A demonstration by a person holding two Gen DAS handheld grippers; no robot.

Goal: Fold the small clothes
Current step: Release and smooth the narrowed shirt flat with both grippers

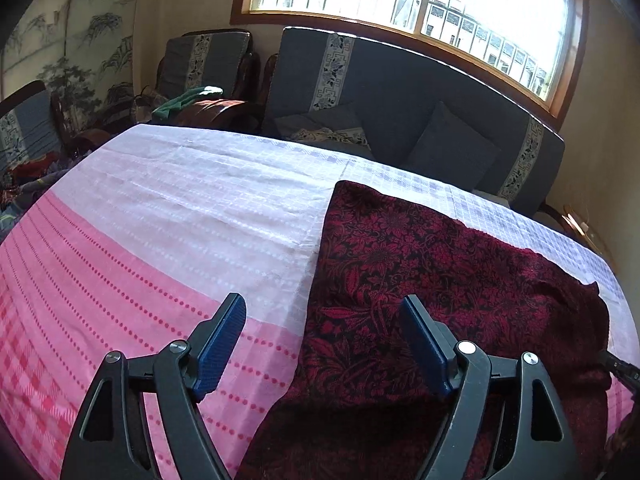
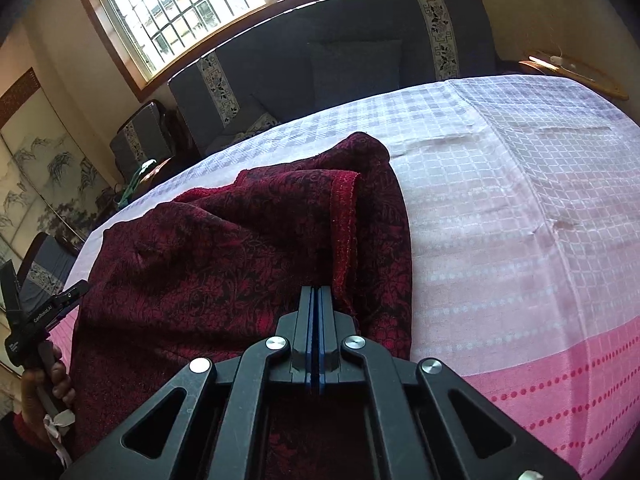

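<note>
a dark red flowered garment is spread on a table covered by a pink and white checked cloth, nearer the table's right side and reaching the near edge, where part of it seems to hang over. its left edge lies straight; the right side is rumpled, with a hemmed flap turned back over the body.

the left gripper is held with its jaws wide apart, just above the garment's left edge near the near edge of the table, and nothing is held in it. the right gripper is seen with its blue pads pressed together close beside the turned-back hem; whether cloth is pinched between them cannot be told.

the fabric is judged to be soft, limp and fairly thick, light enough to lift by an edge but likely to sag and drag. a hold is best taken at hems and corners, one at each end of an edge, so the fold is kept straight.
</note>
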